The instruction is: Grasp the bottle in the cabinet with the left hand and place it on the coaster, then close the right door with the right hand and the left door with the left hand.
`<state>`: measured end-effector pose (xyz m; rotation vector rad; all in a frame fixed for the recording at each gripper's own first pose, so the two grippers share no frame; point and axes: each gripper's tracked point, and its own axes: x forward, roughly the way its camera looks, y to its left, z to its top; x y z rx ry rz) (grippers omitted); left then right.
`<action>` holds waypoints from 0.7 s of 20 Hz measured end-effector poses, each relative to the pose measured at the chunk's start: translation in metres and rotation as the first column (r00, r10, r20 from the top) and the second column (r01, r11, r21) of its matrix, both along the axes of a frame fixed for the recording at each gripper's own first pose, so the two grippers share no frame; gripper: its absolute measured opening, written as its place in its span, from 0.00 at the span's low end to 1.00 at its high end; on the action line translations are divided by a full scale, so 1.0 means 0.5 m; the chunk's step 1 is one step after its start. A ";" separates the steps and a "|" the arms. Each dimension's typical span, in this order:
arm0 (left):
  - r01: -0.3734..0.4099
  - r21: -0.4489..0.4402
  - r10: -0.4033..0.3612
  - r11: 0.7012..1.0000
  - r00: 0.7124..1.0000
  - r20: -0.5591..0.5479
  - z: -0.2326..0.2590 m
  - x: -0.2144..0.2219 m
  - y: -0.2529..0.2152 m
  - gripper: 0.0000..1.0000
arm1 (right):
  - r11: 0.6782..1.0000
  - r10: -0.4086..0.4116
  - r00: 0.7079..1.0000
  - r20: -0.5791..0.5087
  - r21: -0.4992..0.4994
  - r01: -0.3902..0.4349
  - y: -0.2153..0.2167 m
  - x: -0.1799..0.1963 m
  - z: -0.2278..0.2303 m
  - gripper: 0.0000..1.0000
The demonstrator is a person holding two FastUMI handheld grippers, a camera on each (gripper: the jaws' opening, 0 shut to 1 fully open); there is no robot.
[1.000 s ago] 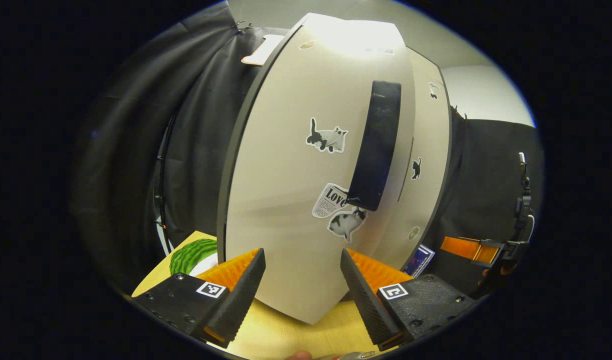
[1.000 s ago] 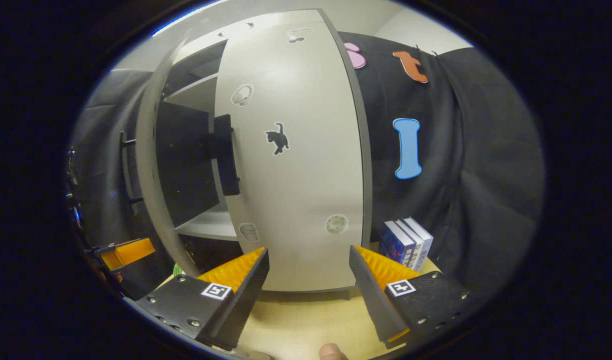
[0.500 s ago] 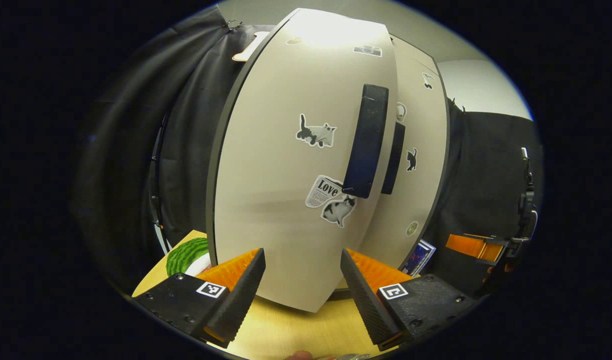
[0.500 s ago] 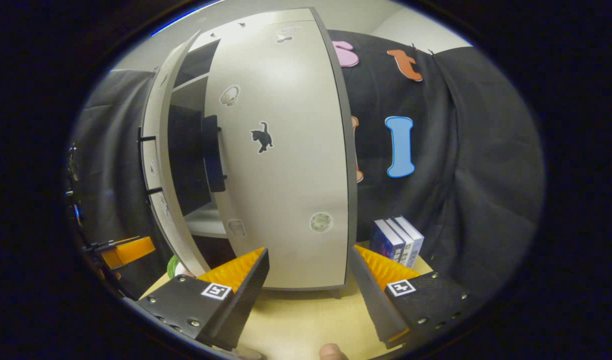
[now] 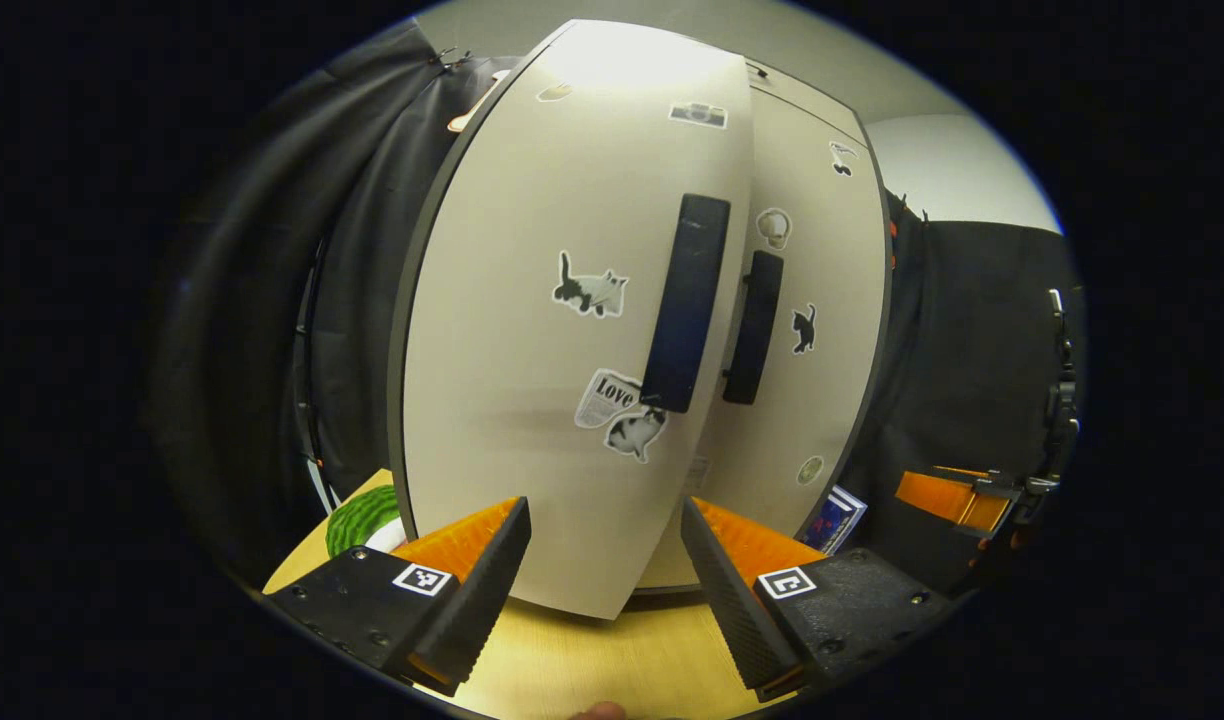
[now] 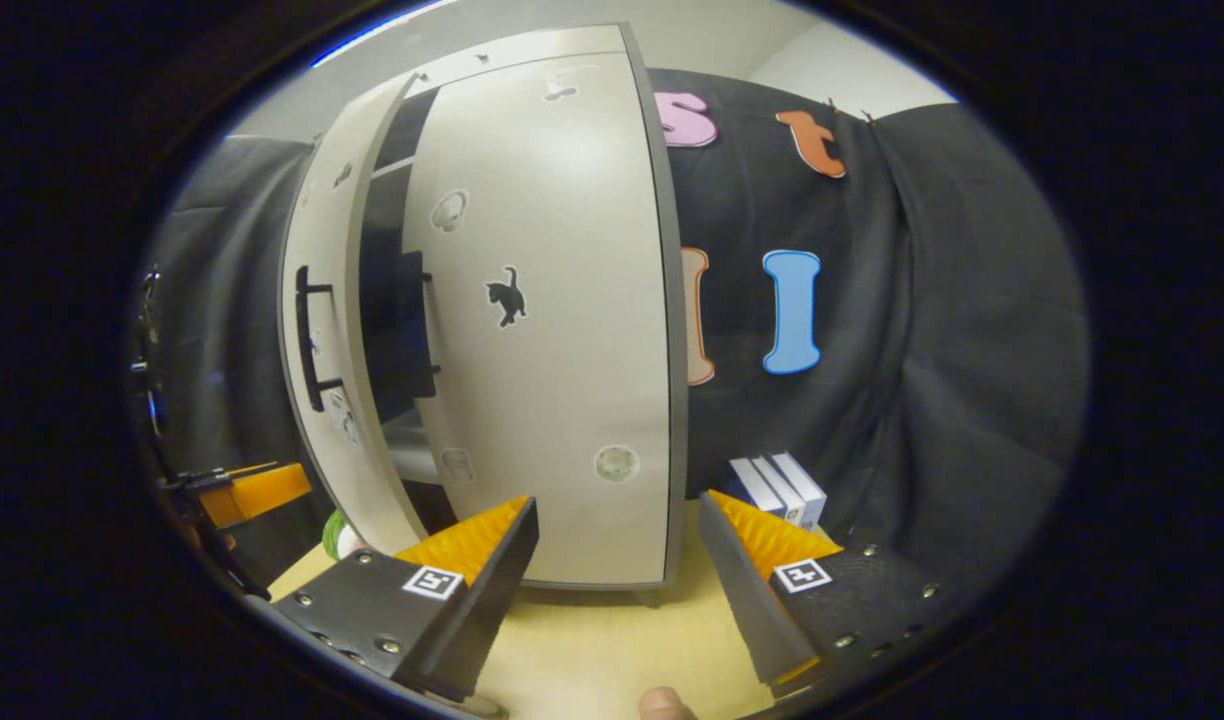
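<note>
Left door (image 5: 532,350) ajar, hiding the cabinet interior; both tools spread apart.

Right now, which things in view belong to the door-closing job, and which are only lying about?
Job:
left door
right door
left gripper
right gripper
watermelon-pattern coaster

Lying about:
books
table

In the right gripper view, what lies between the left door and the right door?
A dark gap into the cabinet's inside, with shelf edges, lies between the left door and the right door in the right gripper view.
</note>
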<state>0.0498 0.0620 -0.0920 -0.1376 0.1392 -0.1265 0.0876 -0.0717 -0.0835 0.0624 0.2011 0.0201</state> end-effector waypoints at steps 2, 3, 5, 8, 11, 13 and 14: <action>-0.009 0.023 0.008 1.000 1.000 0.019 0.028 0.003 -0.009 0.96 | 1.000 0.010 1.000 0.027 -0.008 -0.010 -0.008 0.010 0.030 0.98; -0.017 0.030 0.016 0.999 0.999 0.030 0.046 0.003 -0.013 0.95 | 1.000 0.010 0.999 0.044 -0.013 -0.010 -0.014 0.016 0.050 0.98; -0.039 0.035 0.038 0.999 0.998 0.043 0.083 0.005 -0.016 0.95 | 0.999 -0.001 0.997 0.079 -0.032 0.004 -0.033 0.026 0.088 0.97; -0.086 0.028 0.084 0.996 0.994 0.075 0.145 -0.001 -0.016 0.95 | 0.999 -0.017 0.991 0.133 -0.031 0.022 -0.058 0.035 0.136 0.97; -0.101 0.023 0.098 0.995 0.989 0.115 0.187 -0.016 -0.024 0.95 | 0.999 -0.031 0.989 0.147 -0.010 0.032 -0.078 0.030 0.158 0.97; -0.108 0.029 0.104 0.994 0.986 0.129 0.199 -0.026 -0.031 0.95 | 0.999 -0.032 0.988 0.153 -0.016 0.035 -0.090 0.020 0.163 0.97; -0.110 0.035 0.105 0.993 0.986 0.133 0.201 -0.032 -0.035 0.95 | 0.999 -0.030 0.987 0.156 -0.026 0.034 -0.093 0.013 0.161 0.97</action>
